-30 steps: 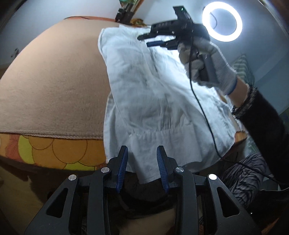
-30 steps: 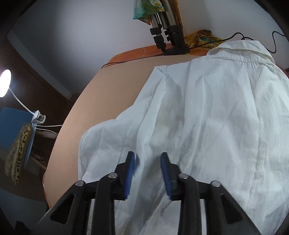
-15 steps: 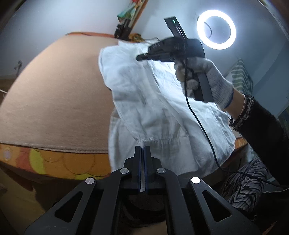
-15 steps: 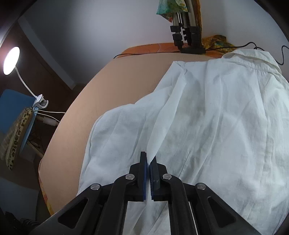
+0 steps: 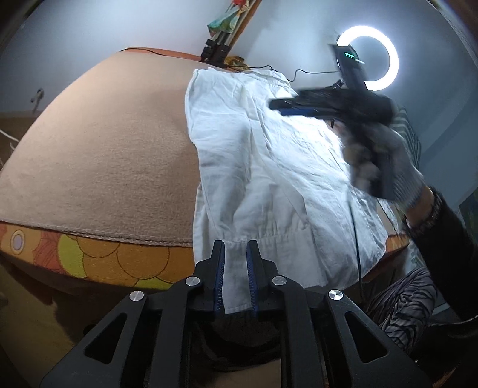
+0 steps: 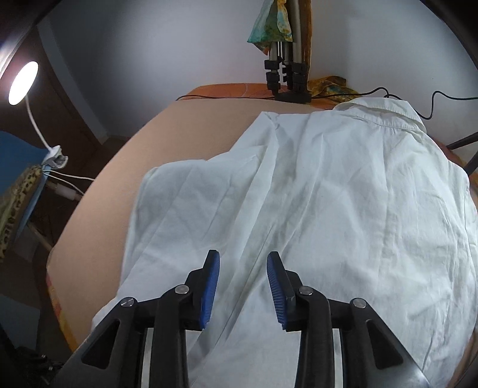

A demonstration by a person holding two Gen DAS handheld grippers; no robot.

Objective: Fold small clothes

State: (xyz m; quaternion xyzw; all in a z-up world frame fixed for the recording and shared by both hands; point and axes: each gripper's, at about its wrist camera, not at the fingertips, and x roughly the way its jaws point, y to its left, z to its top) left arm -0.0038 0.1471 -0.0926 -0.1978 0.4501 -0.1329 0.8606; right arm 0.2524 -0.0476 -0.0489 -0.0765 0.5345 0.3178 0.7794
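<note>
A: White shirt (image 6: 343, 203) flat on tan desk (image 5: 104, 155), collar at far end near tripod base (image 6: 291, 86). Sleeve side folded over toward body on left half, creased along middle.

B: Left claw (image 5: 236, 277)?

A: Open, narrow gap. Hem edge of shirt hanging off near desk edge, sitting between blue pads (image 5: 219, 277) (touching or not: cannot tell). Orange flower-print cloth (image 5: 89, 259) showing under tan cover at near edge.

B: Right claw (image 6: 243, 286)?

A: Open wide, hovering over lower middle of shirt, nothing gripped. Fold crease running up between the two fingers in right wrist view. In left wrist view, same claw (image 5: 286, 107) seen from side above collar half of shirt, motion-blurred, held by gloved hand (image 5: 385, 167), black cable (image 5: 357, 238) trailing down over fabric.

B: Surroundings?

A: Ring light (image 5: 369, 58) lit at upper right behind right claw. Desk lamp (image 6: 22, 82) lit at far left, white clamp (image 6: 55, 156) below it. Black wire (image 6: 412, 101) snaking past collar at far end. Patterned rag (image 6: 272, 24) draped on tripod legs. Zebra-print fabric (image 5: 400, 298) at lower right, off desk (person's clothing, apparently).
</note>
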